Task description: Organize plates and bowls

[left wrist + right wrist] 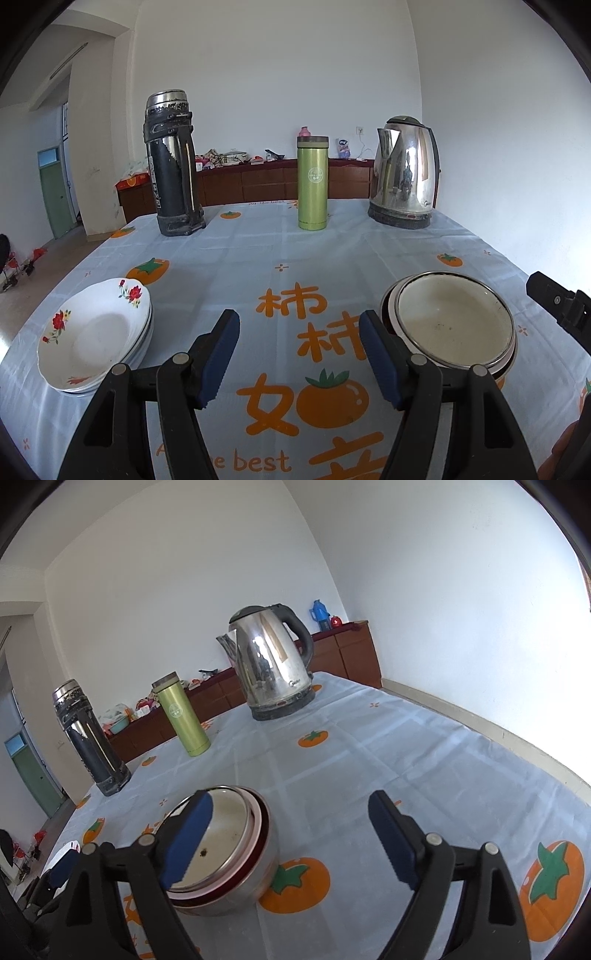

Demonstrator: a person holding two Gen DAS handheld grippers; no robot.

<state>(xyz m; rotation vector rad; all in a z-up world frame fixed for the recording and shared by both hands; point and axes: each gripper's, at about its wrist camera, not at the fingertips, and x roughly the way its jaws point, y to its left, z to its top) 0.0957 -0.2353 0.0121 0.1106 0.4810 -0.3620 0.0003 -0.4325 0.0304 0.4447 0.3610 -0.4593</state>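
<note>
A stack of white plates (98,332) with red flower prints sits on the table at the left. A stack of metal bowls (454,321) sits at the right; it also shows in the right wrist view (229,845). My left gripper (299,350) is open and empty, held above the tablecloth between the plates and the bowls. My right gripper (288,834) is open and empty, just to the right of the bowls, its left finger (188,842) in front of them. Part of the right gripper (554,306) shows at the right edge of the left wrist view.
At the far side of the table stand a black thermos (171,166), a green flask (313,182) and a steel kettle (406,173). The tablecloth (258,258) is pale blue with orange fruit prints. A wooden sideboard (266,181) lines the back wall.
</note>
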